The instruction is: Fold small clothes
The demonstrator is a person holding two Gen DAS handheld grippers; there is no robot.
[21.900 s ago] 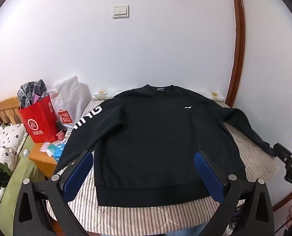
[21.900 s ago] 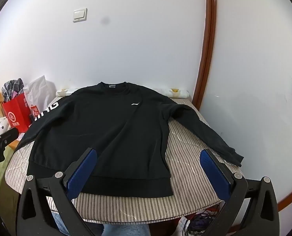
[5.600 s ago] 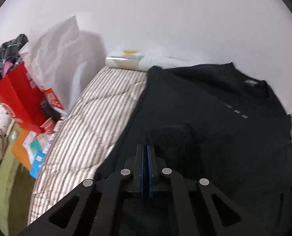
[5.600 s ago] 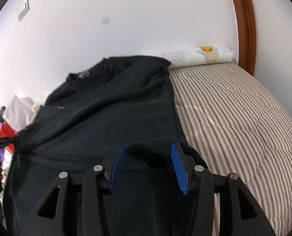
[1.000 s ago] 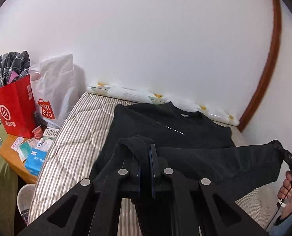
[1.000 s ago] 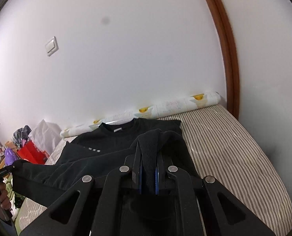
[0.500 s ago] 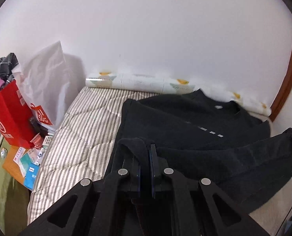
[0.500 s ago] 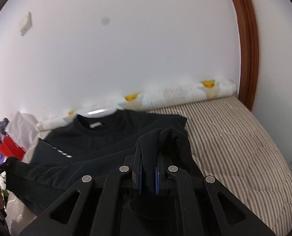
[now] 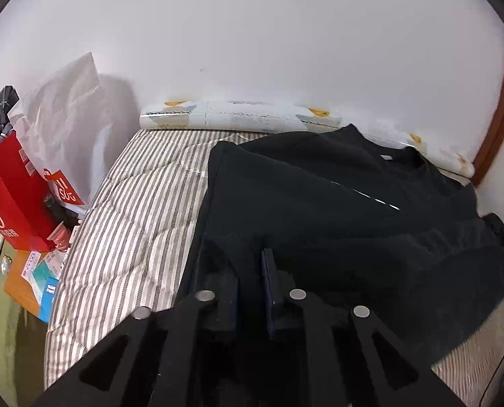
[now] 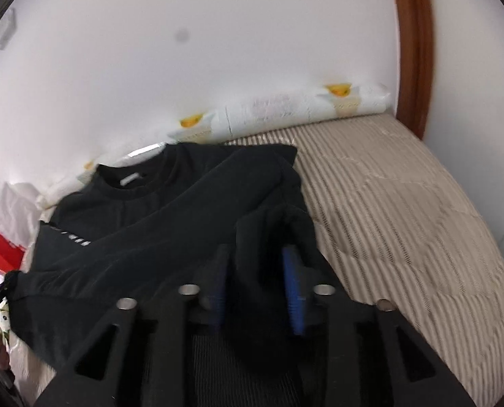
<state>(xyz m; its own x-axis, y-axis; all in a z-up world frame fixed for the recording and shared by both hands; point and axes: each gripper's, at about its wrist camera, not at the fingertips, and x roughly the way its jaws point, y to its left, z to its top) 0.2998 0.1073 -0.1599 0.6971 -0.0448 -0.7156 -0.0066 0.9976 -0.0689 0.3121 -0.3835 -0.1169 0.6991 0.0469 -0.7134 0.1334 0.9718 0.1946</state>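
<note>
A black sweatshirt (image 9: 336, 203) lies on the striped bed (image 9: 133, 210), sleeves folded in, its hem end carried forward over the body. My left gripper (image 9: 250, 264) has its jaws slightly parted with the hem's left corner still between them. My right gripper (image 10: 257, 268) has its jaws parted wider, with the hem's right corner (image 10: 262, 234) loose between the blue pads (image 10: 291, 271). The collar (image 10: 133, 179) shows at the far end. The sweatshirt also fills the middle of the right wrist view (image 10: 170, 217).
A rolled patterned mat (image 9: 238, 118) lies along the wall at the bed's far edge. A red bag (image 9: 7, 200), a white bag (image 9: 65, 112) and a side table (image 9: 24, 285) stand left of the bed. A brown door frame (image 10: 414, 44) is at right.
Both grippers have lowered and moved forward with the hem over the sweatshirt's body. Both jaws, shut on the hem before, have now parted; the right ones more.
</note>
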